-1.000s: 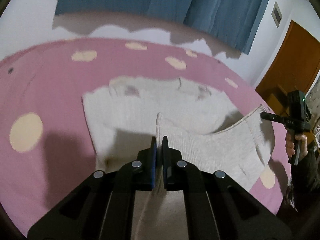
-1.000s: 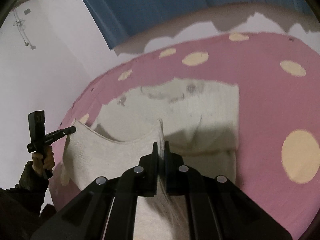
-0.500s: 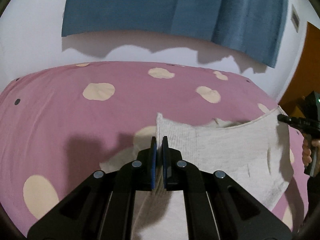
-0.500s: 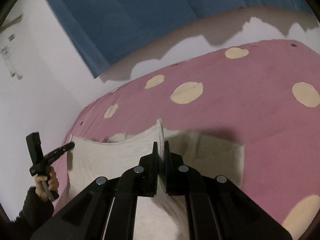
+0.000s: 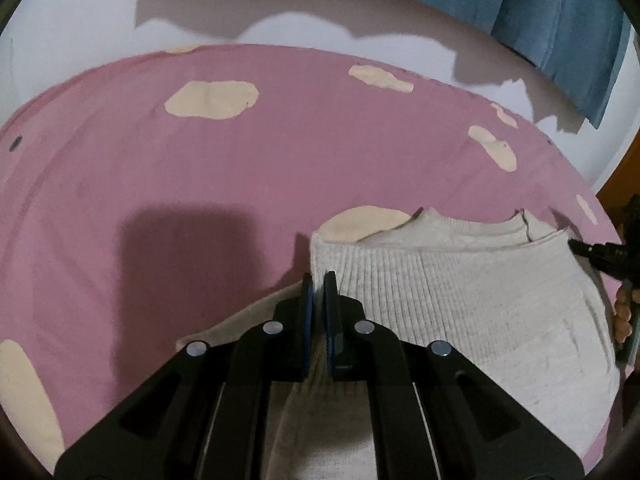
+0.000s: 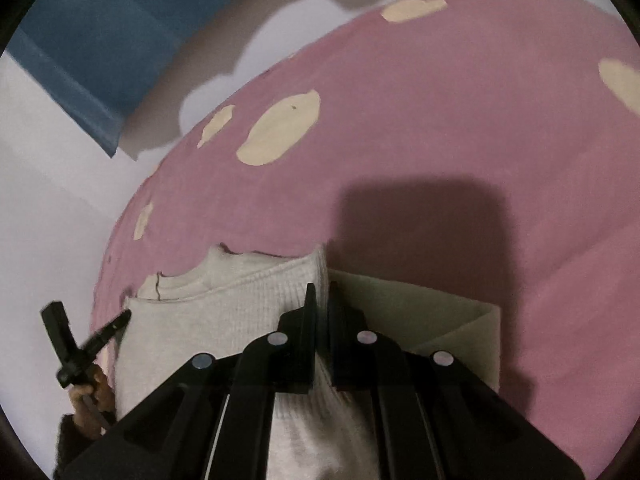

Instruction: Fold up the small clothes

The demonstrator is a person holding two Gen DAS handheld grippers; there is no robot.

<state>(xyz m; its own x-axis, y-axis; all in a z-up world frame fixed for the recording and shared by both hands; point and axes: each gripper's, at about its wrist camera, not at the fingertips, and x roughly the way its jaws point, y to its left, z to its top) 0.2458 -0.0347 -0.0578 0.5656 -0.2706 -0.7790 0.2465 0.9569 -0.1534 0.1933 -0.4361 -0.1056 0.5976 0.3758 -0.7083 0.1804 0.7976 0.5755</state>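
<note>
A small cream knit sweater [image 5: 460, 304] lies on a pink bedspread [image 5: 200, 184], its ribbed hem folded up over the collar end. My left gripper [image 5: 319, 280] is shut on the hem's left corner. My right gripper [image 6: 321, 292] is shut on the hem's right corner, with the sweater [image 6: 208, 320] spreading to its left. Each gripper shows in the other's view: the right one [image 5: 580, 249] at the far right, the left one [image 6: 120, 318] at the lower left. The sweater's lower layer is mostly hidden under the fold.
The pink bedspread [image 6: 440, 140] has cream spots [image 5: 212, 100]. A white wall and a blue curtain [image 5: 520, 0] stand behind the bed. An orange-brown door edge [image 5: 624, 176] shows at the far right.
Both grippers have carried the sweater's hem forward and down over its body, toward the collar. The lifted fabric now lies nearly flat on the lower layer.
</note>
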